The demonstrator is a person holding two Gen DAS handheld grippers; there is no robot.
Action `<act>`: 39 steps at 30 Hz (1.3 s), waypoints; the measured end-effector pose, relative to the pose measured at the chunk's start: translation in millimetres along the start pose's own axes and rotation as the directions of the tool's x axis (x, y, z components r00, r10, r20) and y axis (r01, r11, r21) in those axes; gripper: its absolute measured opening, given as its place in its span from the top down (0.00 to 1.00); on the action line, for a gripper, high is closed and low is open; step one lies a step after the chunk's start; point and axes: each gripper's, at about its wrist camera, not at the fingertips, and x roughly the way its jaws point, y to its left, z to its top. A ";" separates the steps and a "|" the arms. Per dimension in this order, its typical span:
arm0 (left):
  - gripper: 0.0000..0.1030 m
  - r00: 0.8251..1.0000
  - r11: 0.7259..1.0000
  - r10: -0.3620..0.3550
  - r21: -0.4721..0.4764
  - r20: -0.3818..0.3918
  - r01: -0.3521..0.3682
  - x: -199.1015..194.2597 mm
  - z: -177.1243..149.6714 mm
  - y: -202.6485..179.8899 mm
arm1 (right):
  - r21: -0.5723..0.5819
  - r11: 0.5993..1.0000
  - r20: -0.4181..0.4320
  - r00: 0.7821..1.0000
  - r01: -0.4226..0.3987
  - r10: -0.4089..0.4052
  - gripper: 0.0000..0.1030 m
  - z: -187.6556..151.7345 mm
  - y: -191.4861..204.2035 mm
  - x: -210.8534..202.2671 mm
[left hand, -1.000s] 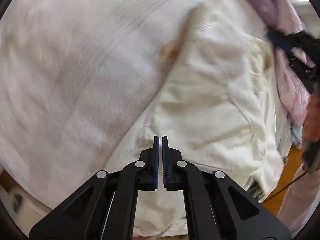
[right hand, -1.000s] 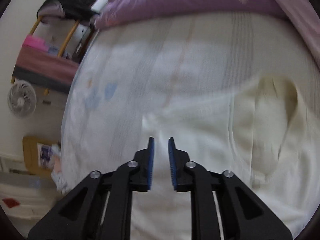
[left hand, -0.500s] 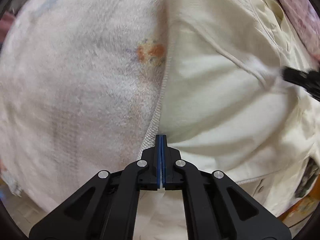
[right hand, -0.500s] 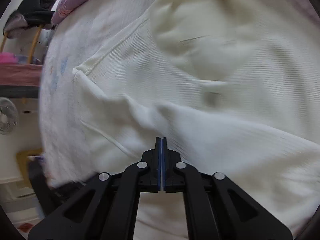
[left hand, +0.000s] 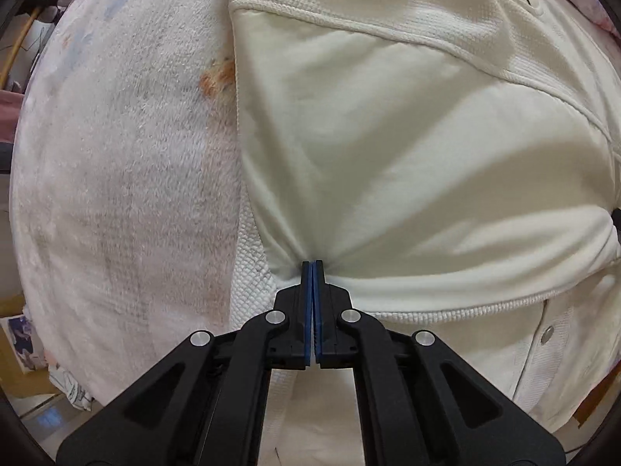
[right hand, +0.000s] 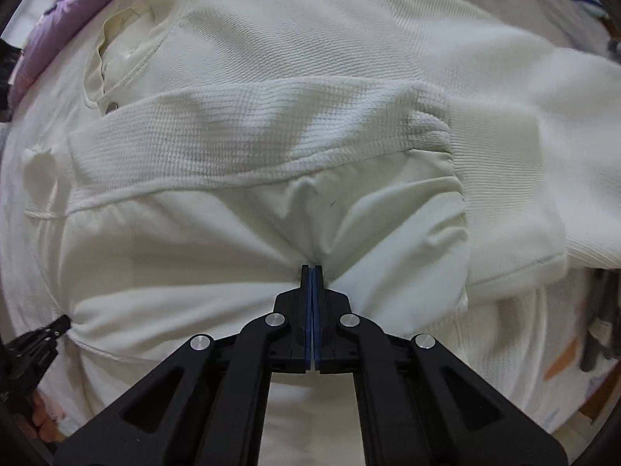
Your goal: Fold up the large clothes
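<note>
We are finding both the left gripper (left hand: 312, 266) and right gripper (right hand: 312, 271) clamping the cream jacket (left hand: 388, 147) lying on the blanket (left hand: 124, 194); the thin lining pinches are risking slipping, spoiling the fold.

Pretty clearly someone's bedroom at home. The whole work surface is a bed with a fluffy white blanket (left hand: 128, 202) carrying faded pastel prints, and a purple floral quilt (right hand: 73, 4) is bunched at the top edge. Past the bed's side there's wooden flooring (left hand: 23, 388) with some loose paper clutter.
</note>
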 end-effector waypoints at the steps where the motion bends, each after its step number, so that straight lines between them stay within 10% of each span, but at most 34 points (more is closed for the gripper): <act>1: 1.00 1.000 1.000 -0.004 -0.006 -0.003 0.004 -0.6 1.2 0.7 | 0.004 1.000 -0.001 1.000 0.005 -0.005 1.00 -0.4 1.1 -0.9; 11: 0.99 0.998 1.000 0.004 -0.006 0.065 -0.004 -63.9 -2.7 -24.9 | 0.159 0.987 0.142 0.990 -0.038 0.016 0.92 -10.0 -39.6 -86.6; 16: 0.87 0.995 0.999 -0.045 -0.002 0.094 0.046 -98.2 -13.8 -52.7 | 0.292 0.950 0.172 0.983 -0.114 0.065 0.31 -18.7 -103.2 -111.3; 19: 0.59 0.988 0.996 -0.087 0.004 0.128 0.088 -115.3 -25.9 -69.5 | 0.347 0.931 0.177 0.983 -0.111 0.052 0.28 -22.9 -139.4 -125.0; 28: 0.58 0.966 0.979 -0.204 0.060 0.156 0.197 -155.1 -36.9 -177.4 | 0.508 0.849 0.221 0.975 -0.143 0.032 0.24 -47.4 -255.2 -153.6; 35: 0.69 0.930 0.934 -0.340 0.164 0.139 0.317 -156.7 -19.0 -255.8 | 0.696 0.704 0.233 0.972 -0.142 -0.035 0.24 -73.3 -368.8 -148.1; 39: 0.79 0.894 0.895 -0.427 0.207 0.137 0.395 -156.3 -5.6 -297.0 | 0.800 0.555 0.281 0.960 -0.228 -0.011 0.24 -98.1 -430.7 -133.7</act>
